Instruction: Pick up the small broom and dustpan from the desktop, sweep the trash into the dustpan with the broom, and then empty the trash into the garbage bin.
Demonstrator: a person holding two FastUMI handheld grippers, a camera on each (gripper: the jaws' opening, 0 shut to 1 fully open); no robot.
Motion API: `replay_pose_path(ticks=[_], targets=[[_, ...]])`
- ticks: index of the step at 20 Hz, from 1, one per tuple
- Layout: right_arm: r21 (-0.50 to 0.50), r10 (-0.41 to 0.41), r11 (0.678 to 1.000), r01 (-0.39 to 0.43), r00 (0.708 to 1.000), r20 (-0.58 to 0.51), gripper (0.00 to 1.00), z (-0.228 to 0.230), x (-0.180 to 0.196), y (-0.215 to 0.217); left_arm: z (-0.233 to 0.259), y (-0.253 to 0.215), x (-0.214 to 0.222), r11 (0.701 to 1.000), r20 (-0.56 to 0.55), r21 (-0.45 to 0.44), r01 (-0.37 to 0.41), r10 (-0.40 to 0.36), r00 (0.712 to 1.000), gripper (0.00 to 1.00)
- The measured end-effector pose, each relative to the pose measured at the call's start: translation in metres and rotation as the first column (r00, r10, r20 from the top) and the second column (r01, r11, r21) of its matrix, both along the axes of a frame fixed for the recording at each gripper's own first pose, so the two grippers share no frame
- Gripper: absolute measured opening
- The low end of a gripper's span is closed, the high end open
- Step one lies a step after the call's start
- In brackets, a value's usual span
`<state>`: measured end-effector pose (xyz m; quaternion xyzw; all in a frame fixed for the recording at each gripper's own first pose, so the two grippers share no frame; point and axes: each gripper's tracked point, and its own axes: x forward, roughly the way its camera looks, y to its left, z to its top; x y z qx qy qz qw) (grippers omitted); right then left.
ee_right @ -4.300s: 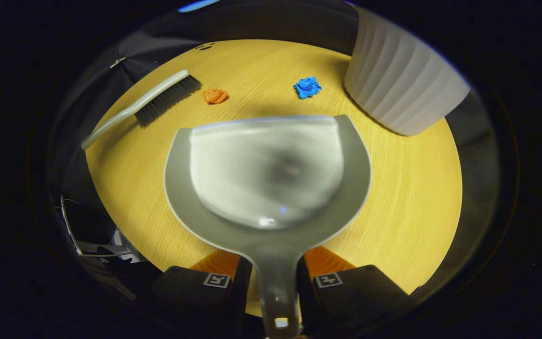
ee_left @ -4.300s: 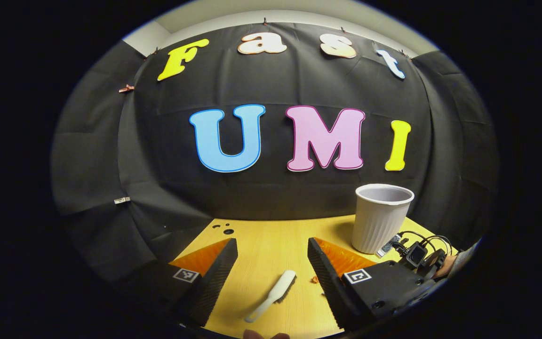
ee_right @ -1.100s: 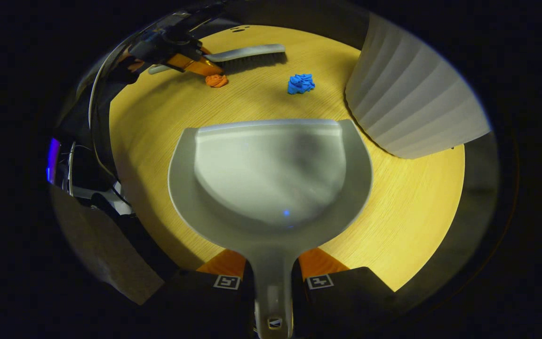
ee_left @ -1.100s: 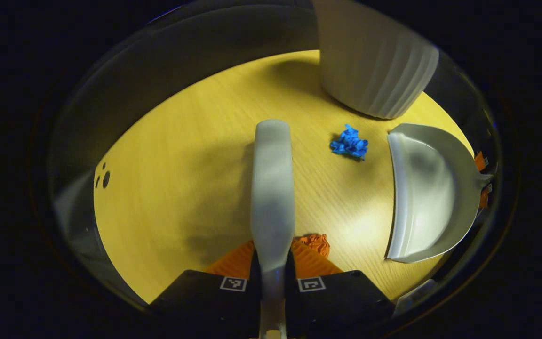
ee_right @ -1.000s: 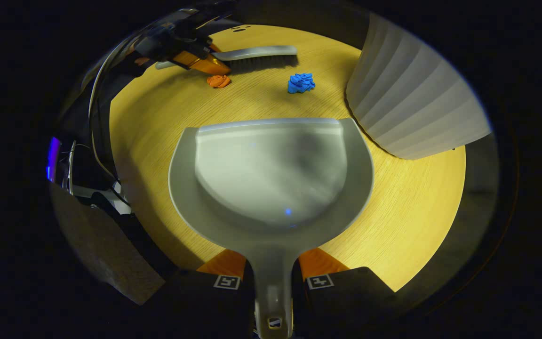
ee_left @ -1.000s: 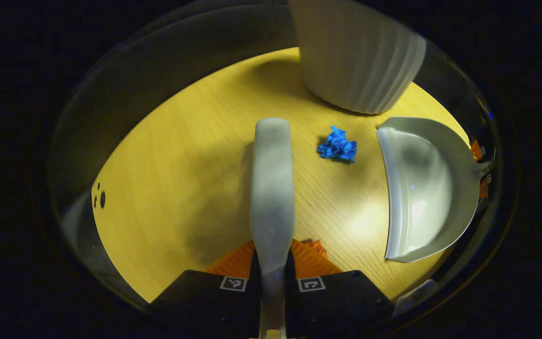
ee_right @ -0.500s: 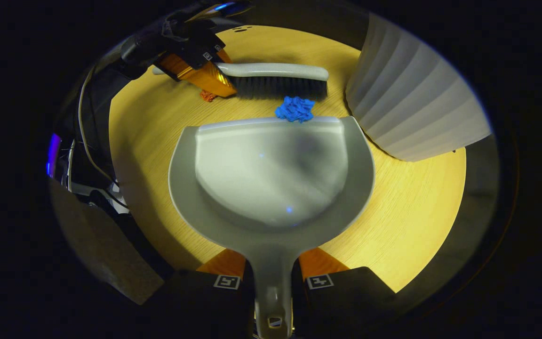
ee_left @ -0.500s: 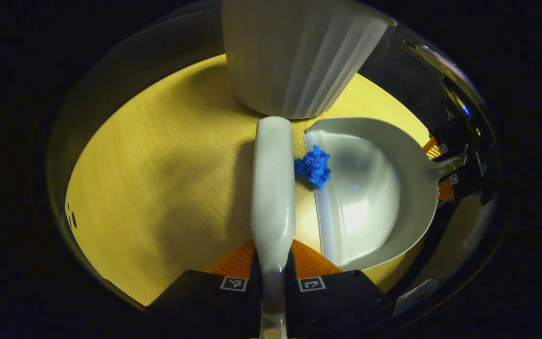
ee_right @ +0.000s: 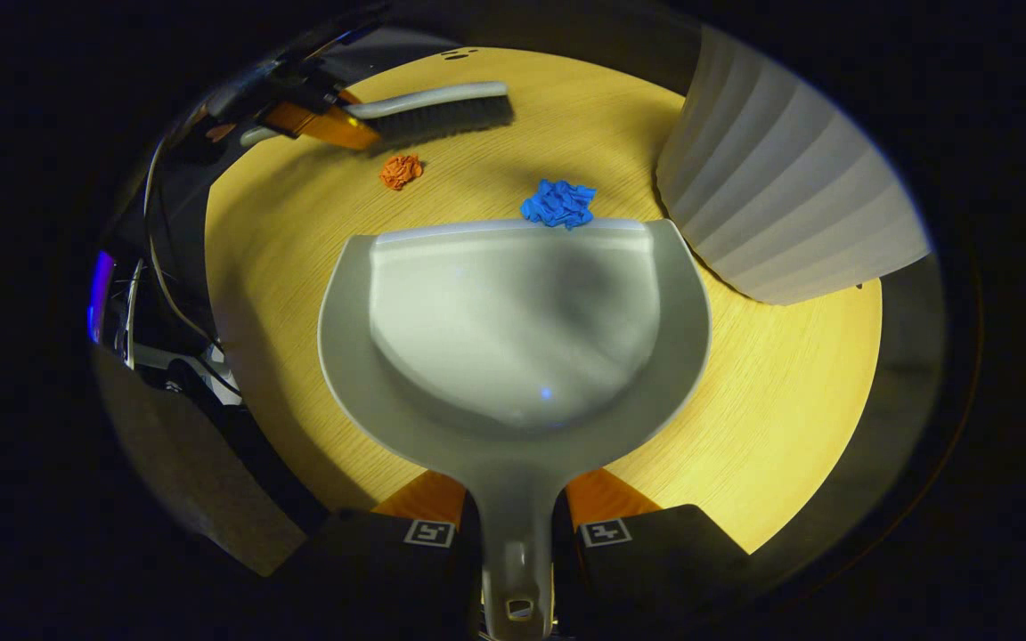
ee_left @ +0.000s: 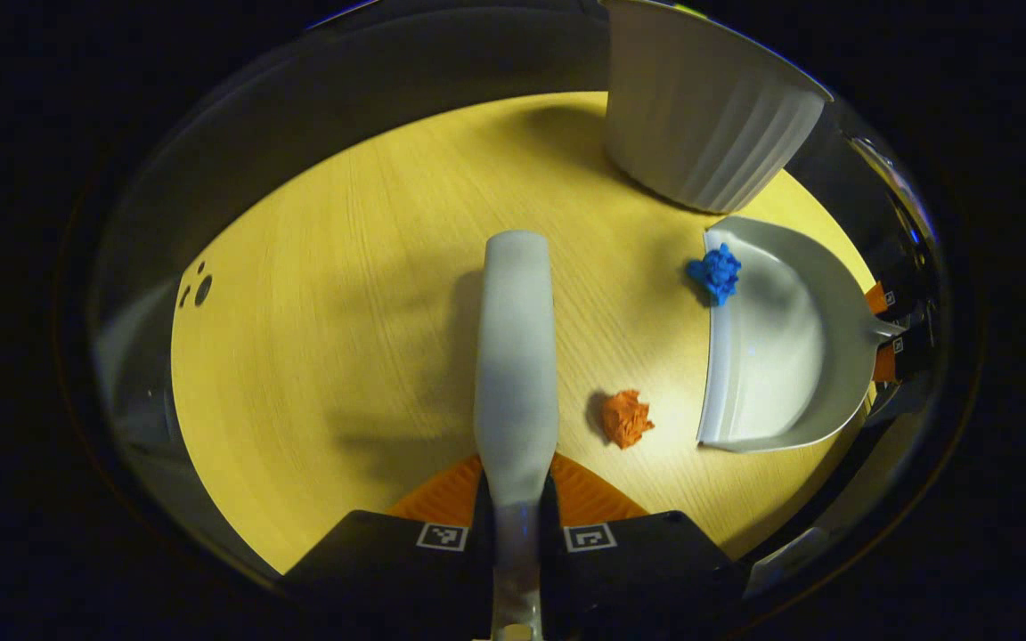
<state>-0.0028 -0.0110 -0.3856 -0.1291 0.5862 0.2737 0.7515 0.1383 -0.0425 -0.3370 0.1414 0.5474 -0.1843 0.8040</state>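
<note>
We clamp the left gripper (ee_left: 517,525) on the broom (ee_left: 516,356) handle and the right gripper (ee_right: 516,534) on the dustpan (ee_right: 513,329) handle. The blue wad (ee_right: 557,203) rests at the pan's lip; the orange wad (ee_left: 626,417) lies near the broom. Both wads look light and soft, likely to roll, so we judge that gentle strokes suit them.

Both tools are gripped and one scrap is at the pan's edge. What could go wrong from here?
1. The blue scrap sits on the dustpan's front lip, not inside, so tilting now may drop it.
2. The orange scrap lies apart on the table, easy to flick past the pan.
3. The bin stands close beside the dustpan, so a wide swing of the broom might knock it.
</note>
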Motion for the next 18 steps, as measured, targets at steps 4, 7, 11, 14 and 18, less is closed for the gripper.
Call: replay_pose_path(ticks=[4,7,11,14,18], targets=[[-0.006,0.006,1.000,-0.006,1.000,-0.004,0.40,-0.001,0.000,0.000,-0.005,-0.028,-0.005,0.997,0.014,-0.053,-0.055,0.056,0.998,0.24],[-0.006,0.007,1.000,-0.007,1.000,-0.006,0.40,-0.001,-0.001,0.000,-0.007,-0.055,-0.002,0.998,0.010,-0.062,0.015,-0.014,1.000,0.25],[-0.008,0.006,1.000,-0.006,1.000,-0.003,0.36,-0.001,-0.001,-0.001,-0.008,-0.093,-0.004,0.990,-0.032,-0.116,0.076,-0.081,0.996,0.25],[-0.003,0.002,1.000,-0.002,1.000,-0.001,0.36,-0.003,-0.001,0.000,-0.003,-0.119,-0.012,0.973,-0.073,-0.202,0.111,-0.128,0.989,0.25],[0.003,0.000,1.000,0.000,1.000,0.005,0.36,-0.004,-0.001,-0.002,0.006,-0.140,-0.028,0.939,-0.122,-0.302,0.162,-0.206,0.971,0.25]])
